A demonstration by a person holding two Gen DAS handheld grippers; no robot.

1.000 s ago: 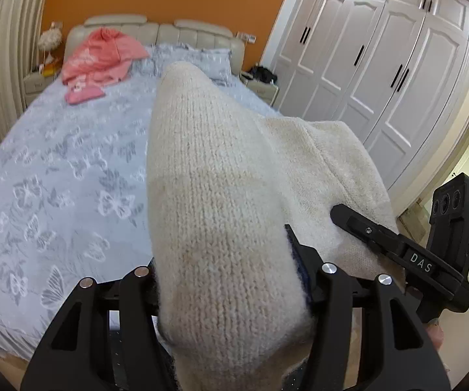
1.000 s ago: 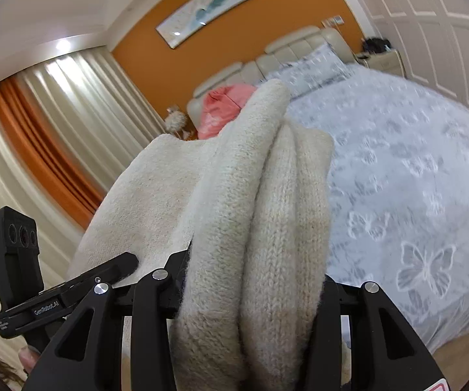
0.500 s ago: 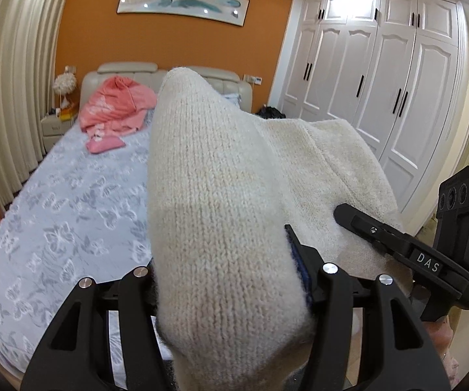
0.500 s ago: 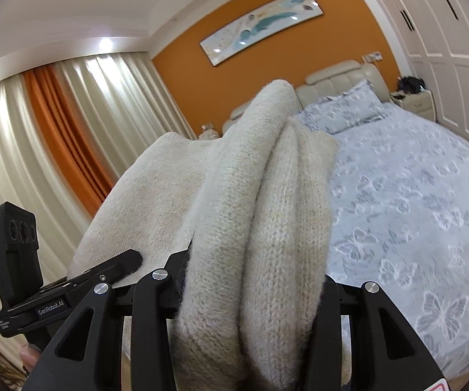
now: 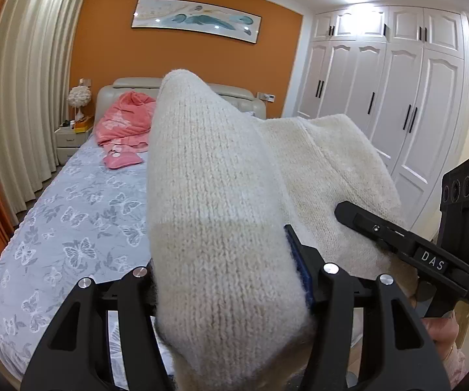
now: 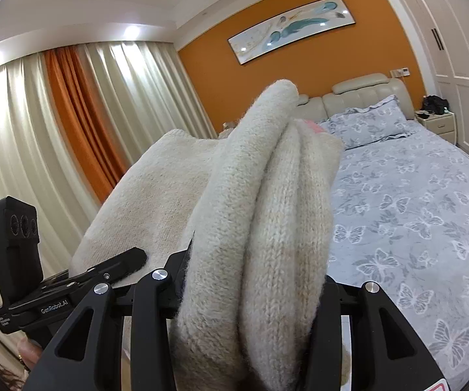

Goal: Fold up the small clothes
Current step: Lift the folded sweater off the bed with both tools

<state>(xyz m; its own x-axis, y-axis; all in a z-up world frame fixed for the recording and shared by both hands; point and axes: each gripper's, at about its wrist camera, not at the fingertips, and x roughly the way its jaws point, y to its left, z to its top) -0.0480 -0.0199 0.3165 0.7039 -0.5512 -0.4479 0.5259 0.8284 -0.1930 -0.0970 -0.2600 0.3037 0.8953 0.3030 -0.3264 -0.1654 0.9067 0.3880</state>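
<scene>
Left gripper (image 5: 231, 280): jaws set part way apart and clamped on a thick bunch of the cream knit garment (image 5: 215, 202). The fabric fills the whole gap between the jaws and bulges forward and upward past them. A blue pad edge shows against the fabric on the right-hand jaw.

Right gripper (image 6: 250, 293): jaws likewise part way apart and clamped on a bunch of the same garment (image 6: 267, 215). Here the fabric sits in several stacked folds, ridges running away from the camera.

Garment position: lifted off the bed (image 5: 81, 228), stretched between the two grippers. In the left view the cloth runs rightward to the right gripper (image 5: 407, 244), whose upper finger lies on top of the knit. In the right view the cloth runs leftward to the left gripper (image 6: 81, 280), finger again on top of the knit. Below each seen gripper, part of a hand (image 5: 443, 335) shows at the frame edge.

Surroundings: the bed carries a grey butterfly-print cover. A pink garment (image 5: 123, 123) lies at its head end, against the headboard (image 6: 361, 94), well apart from the cream one. A pillow (image 6: 368, 127) rests beside it. Behind stand an orange wall with a long picture (image 5: 195, 19), curtains (image 6: 87, 114) and white wardrobes (image 5: 397, 91).
</scene>
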